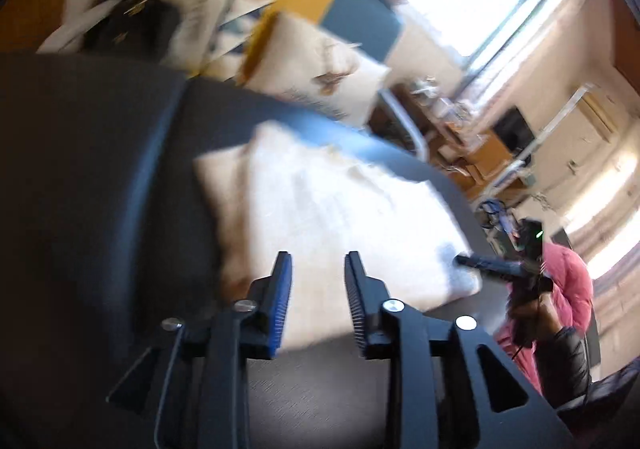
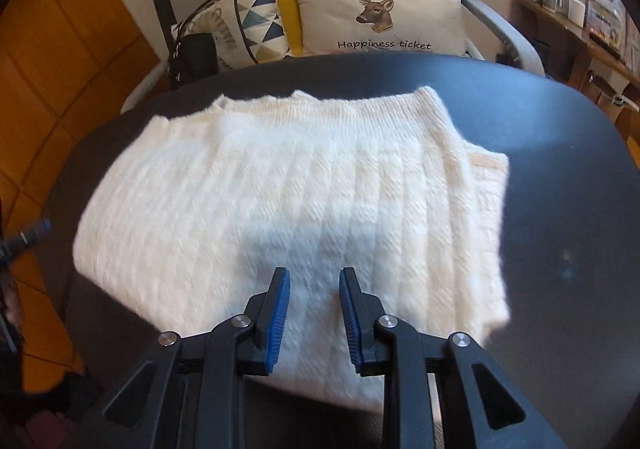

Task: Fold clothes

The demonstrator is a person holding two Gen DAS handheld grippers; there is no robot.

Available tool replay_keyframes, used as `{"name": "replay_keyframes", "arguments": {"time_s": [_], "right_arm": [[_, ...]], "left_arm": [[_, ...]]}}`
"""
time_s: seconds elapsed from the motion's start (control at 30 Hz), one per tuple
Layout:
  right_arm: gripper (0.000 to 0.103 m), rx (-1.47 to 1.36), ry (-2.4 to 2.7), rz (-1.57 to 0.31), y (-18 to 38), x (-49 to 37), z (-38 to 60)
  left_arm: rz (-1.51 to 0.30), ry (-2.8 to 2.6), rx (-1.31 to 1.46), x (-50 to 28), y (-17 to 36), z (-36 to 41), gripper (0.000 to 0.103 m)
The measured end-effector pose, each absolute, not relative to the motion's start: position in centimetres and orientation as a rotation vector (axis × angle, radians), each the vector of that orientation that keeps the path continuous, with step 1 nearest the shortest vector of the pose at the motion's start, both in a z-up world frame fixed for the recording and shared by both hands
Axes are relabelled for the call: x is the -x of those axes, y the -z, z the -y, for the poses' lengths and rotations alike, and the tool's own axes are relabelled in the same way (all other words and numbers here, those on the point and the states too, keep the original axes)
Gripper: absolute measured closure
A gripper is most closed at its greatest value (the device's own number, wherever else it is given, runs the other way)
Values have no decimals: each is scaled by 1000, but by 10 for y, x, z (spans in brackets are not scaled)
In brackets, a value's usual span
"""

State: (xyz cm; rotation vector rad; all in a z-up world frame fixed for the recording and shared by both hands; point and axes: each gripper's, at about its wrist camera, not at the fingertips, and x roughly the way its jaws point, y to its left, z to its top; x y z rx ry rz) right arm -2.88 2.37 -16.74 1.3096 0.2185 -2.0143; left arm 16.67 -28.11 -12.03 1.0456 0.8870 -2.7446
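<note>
Your folded cream cable-knit sweater (image 2: 288,205) lies flat in the middle of the round dark grey table (image 2: 560,177), its far edge short of the far rim and its right edge well apart from the right rim, with bare tabletop on that side. Your right gripper (image 2: 314,289) hangs above the sweater's near edge, jaws a narrow gap apart with nothing between them. Your left gripper (image 1: 318,269) is above the same knit, jaws also narrowly parted and empty; that view is blurred. Beyond the far rim stands a grey, yellow and blue armchair (image 2: 500,29) holding a beige cushion printed with a deer head (image 2: 380,9) and a triangle-patterned cushion (image 2: 256,21). Orange floor tiles (image 2: 60,69) lie off the left edge.
</note>
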Motion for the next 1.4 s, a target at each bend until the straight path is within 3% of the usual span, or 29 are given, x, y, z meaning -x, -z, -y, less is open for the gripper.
{"name": "replay_keyframes", "arguments": {"time_s": [0.2, 0.33, 0.47, 0.63, 0.77, 0.9, 1.17, 1.2, 1.27, 1.4], "right_arm": [[80, -1340, 2059, -348, 195, 21, -29], [85, -1389, 2017, -62, 192, 41, -65], [77, -1312, 2042, 106, 163, 73, -84], [73, -1285, 2152, 68, 153, 137, -76], [73, -1388, 2136, -29, 187, 170, -54], [95, -1345, 2116, -184, 198, 153, -45], [95, -1284, 2178, -265, 179, 149, -44], [93, -1267, 2180, -277, 174, 148, -40], [75, -1220, 2179, -275, 164, 147, -31], [70, -1178, 2036, -237, 158, 146, 7]], "left_arm": [[-712, 2526, -1380, -103, 187, 259, 76], [-834, 2552, -1304, -123, 177, 266, 76], [-800, 2656, -1223, -110, 153, 265, 76], [-719, 2699, -1220, -61, 148, 263, 76], [-679, 2584, -1300, -40, 171, 275, 76], [-659, 2566, -1310, -54, 188, 281, 73], [-729, 2672, -1153, -48, 152, 299, 73], [-713, 2678, -1181, -39, 152, 301, 71], [-680, 2689, -1235, -22, 152, 302, 69], [-596, 2698, -1391, 20, 163, 289, 67]]}}
